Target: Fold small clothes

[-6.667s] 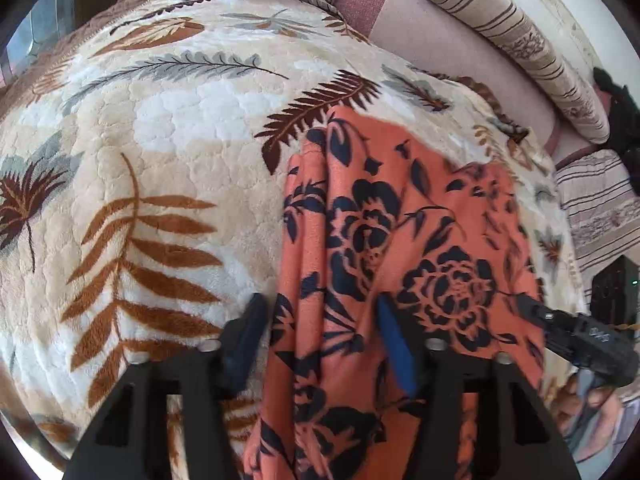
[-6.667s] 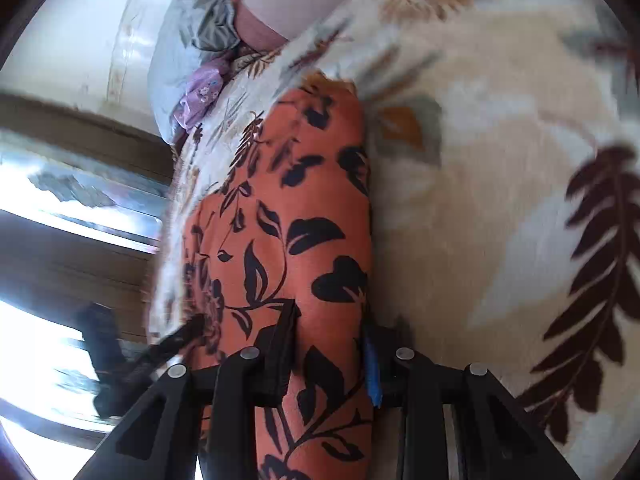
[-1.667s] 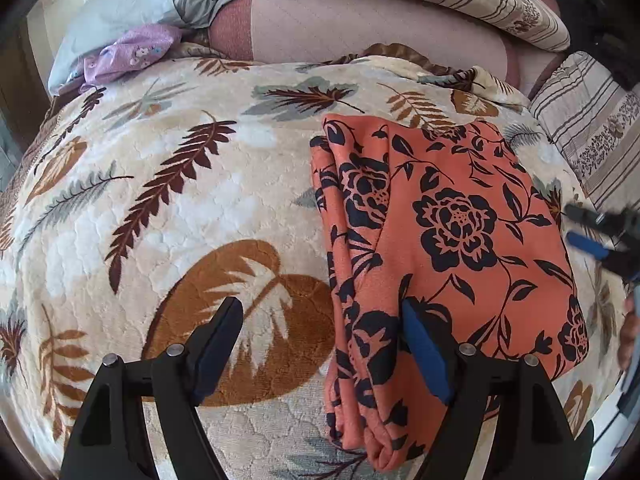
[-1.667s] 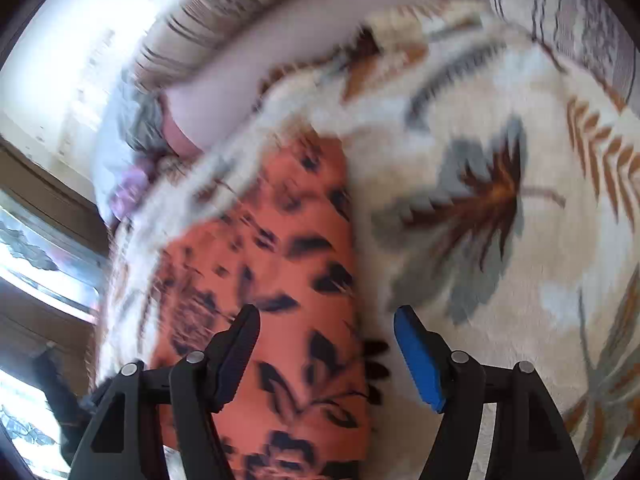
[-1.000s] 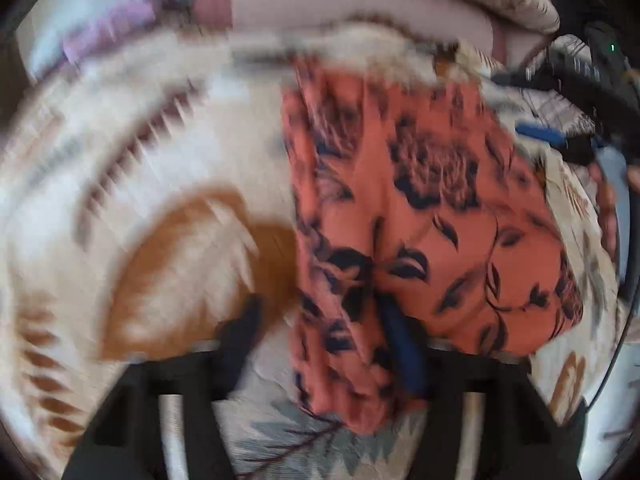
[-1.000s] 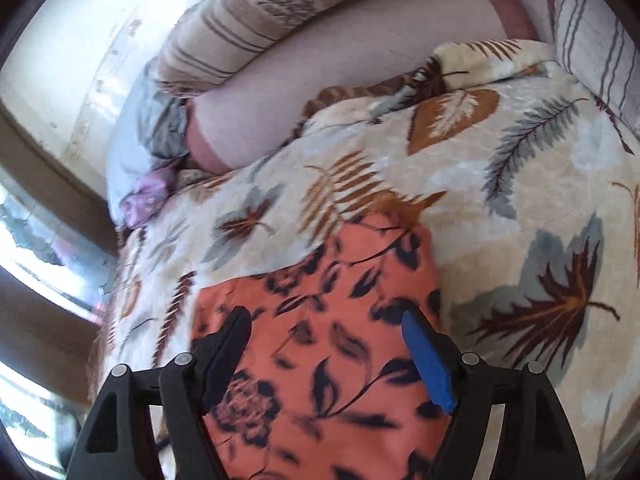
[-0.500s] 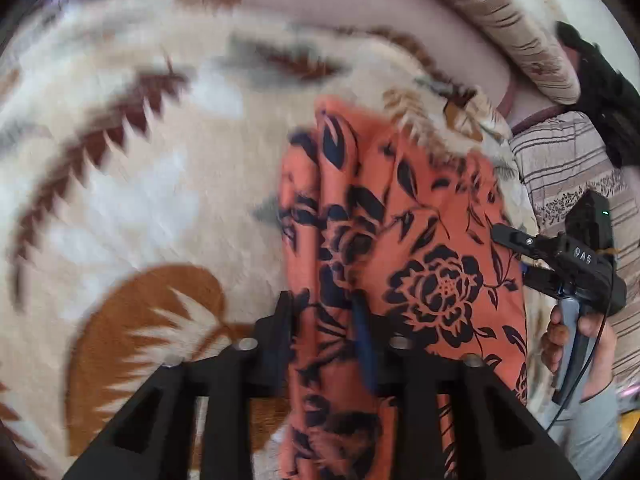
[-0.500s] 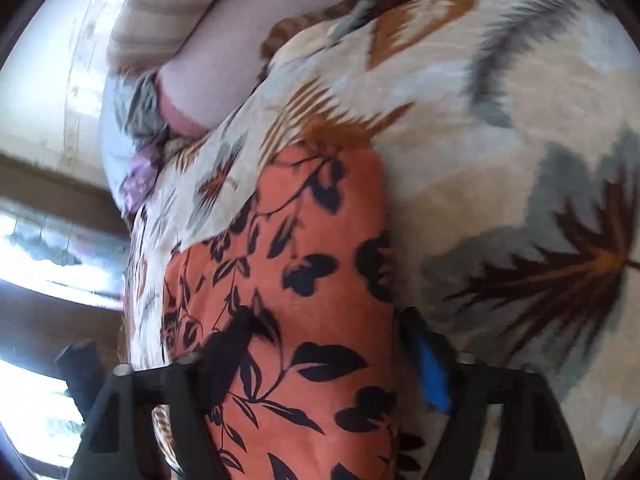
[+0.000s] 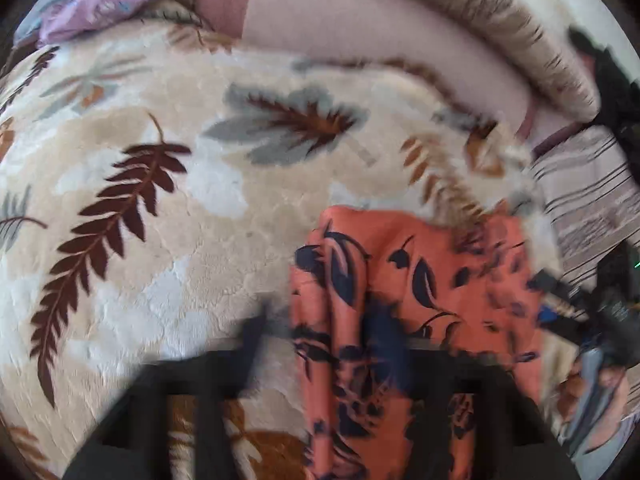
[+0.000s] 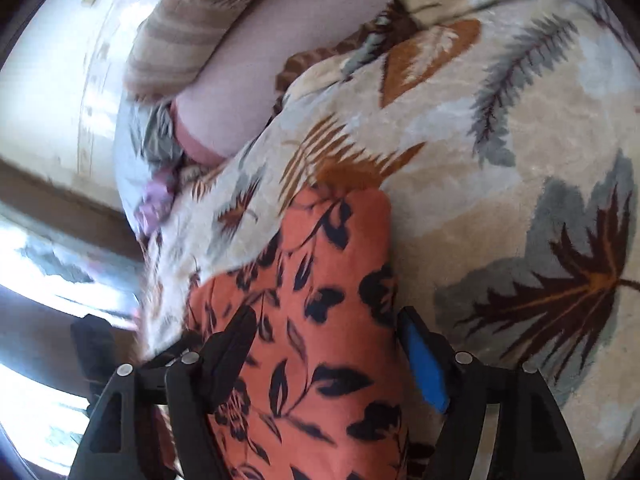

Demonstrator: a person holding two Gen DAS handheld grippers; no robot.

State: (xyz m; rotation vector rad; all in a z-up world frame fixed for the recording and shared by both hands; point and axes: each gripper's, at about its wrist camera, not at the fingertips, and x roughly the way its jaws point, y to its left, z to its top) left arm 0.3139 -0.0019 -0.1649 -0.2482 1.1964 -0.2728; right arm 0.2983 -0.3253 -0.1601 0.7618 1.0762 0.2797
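Garment gripped on my left, straddled on my right

My left gripper (image 9: 320,332) has gone from wide open to clamped on the orange floral garment (image 9: 420,292), lower centre on the leaf-print blanket (image 9: 168,208); a fold can begin. My right gripper (image 10: 326,348) stays open astride the cloth. Striped pillows (image 9: 472,0) crowd the upper right.

Leaf-print blanket (image 9: 168,240) over bed, striped pillow (image 9: 472,4), bright window (image 10: 36,264).
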